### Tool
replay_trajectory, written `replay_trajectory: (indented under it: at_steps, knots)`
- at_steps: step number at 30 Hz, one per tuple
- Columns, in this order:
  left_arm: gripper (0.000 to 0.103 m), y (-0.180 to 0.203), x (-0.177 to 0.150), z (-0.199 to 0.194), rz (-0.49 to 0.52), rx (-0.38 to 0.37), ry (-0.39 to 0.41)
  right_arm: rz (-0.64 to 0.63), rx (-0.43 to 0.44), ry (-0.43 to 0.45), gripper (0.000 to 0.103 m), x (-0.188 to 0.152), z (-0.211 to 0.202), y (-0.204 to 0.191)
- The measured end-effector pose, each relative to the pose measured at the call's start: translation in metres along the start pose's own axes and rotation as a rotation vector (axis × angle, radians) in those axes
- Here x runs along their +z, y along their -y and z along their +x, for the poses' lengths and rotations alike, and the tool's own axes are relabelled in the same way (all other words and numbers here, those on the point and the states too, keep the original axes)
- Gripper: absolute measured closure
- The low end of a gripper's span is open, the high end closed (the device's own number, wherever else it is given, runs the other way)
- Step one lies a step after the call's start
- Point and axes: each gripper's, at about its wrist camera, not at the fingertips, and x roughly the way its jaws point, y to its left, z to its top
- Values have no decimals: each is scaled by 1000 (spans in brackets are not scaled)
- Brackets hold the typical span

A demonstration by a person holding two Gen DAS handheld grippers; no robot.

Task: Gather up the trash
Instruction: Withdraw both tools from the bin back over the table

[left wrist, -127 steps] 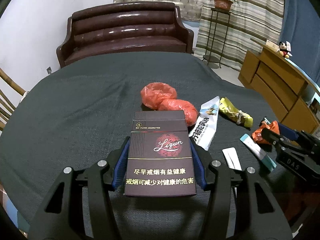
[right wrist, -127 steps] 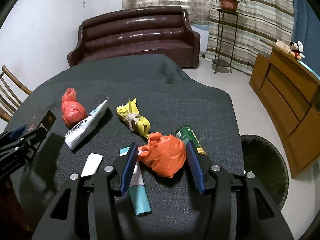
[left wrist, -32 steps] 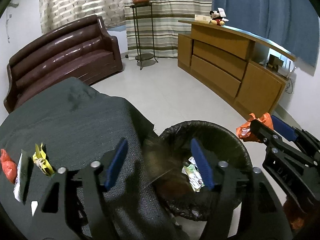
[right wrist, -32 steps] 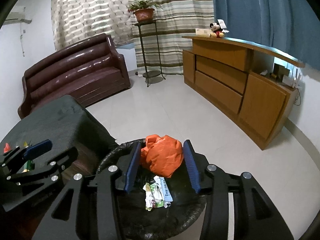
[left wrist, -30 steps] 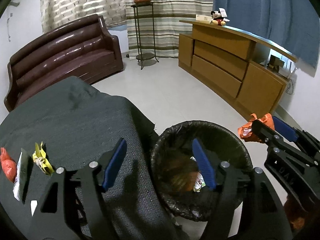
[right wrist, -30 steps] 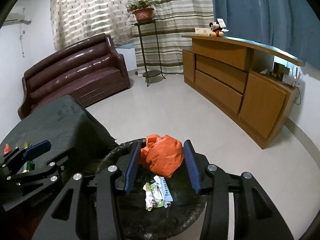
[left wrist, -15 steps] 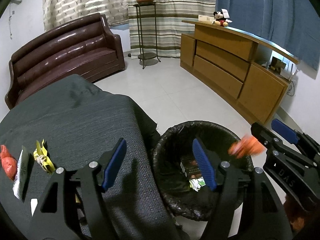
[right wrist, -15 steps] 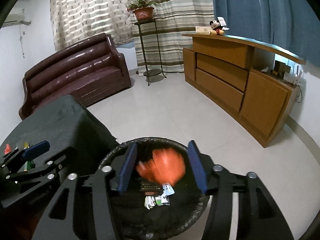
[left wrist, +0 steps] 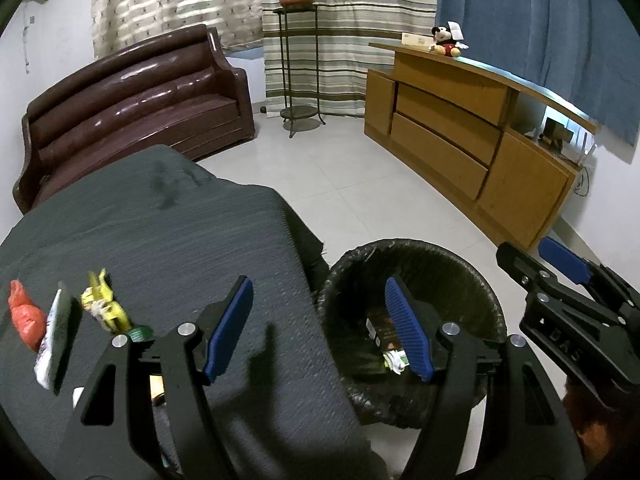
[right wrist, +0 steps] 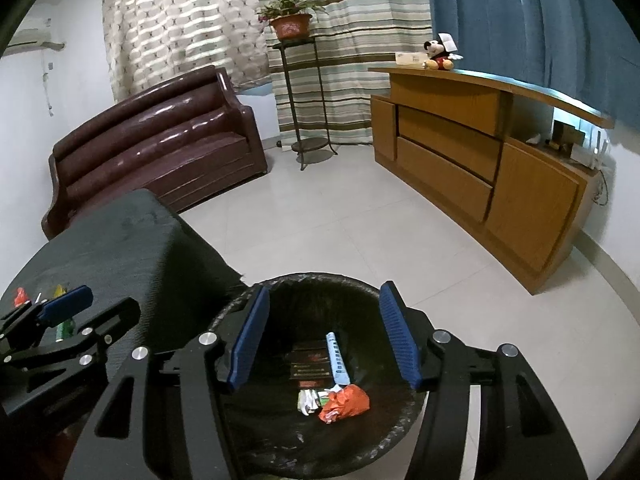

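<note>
Both grippers were spread wide and empty, makes sense right over the bin. Right gripper (right wrist: pixel 324 340) hung above the trash bin (right wrist: pixel 404 436), a round can with a crinkly black liner. At its bottom lay the crumpled orange bag (right wrist: pixel 346 402), glossy dark cigarette pack (right wrist: pixel 306 364) and a thin blue-white tube (right wrist: pixel 336 358). Left gripper (left wrist: pixel 318 328) straddled the surface (left wrist: pixel 160 240) edge, dark woven cloth. Out at 9 o'clock more trash waited: yellow wrapper (left wrist: pixel 104 308), white packet (left wrist: pixel 54 340), red bag (left wrist: pixel 26 320).
</note>
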Motion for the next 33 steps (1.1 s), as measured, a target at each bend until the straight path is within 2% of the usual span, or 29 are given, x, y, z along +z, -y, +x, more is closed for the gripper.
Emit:
replay_trajectory:
  at_steps: [8, 18, 26, 33]
  knots:
    - [36, -28, -9, -28, -25, 35, 13, -45, 61, 4, 46, -3, -12, -29]
    - [36, -81, -29, -63, -97, 122, 18, -118, 118, 4, 46, -12, -29, -71]
    - [36, -126, -52, -81, -165, 193, 1, -161, 153, -5, 46, -19, -39, -96]
    - [36, -153, -76, -88, -201, 219, -39, -194, 164, -18, 46, -27, -42, -112]
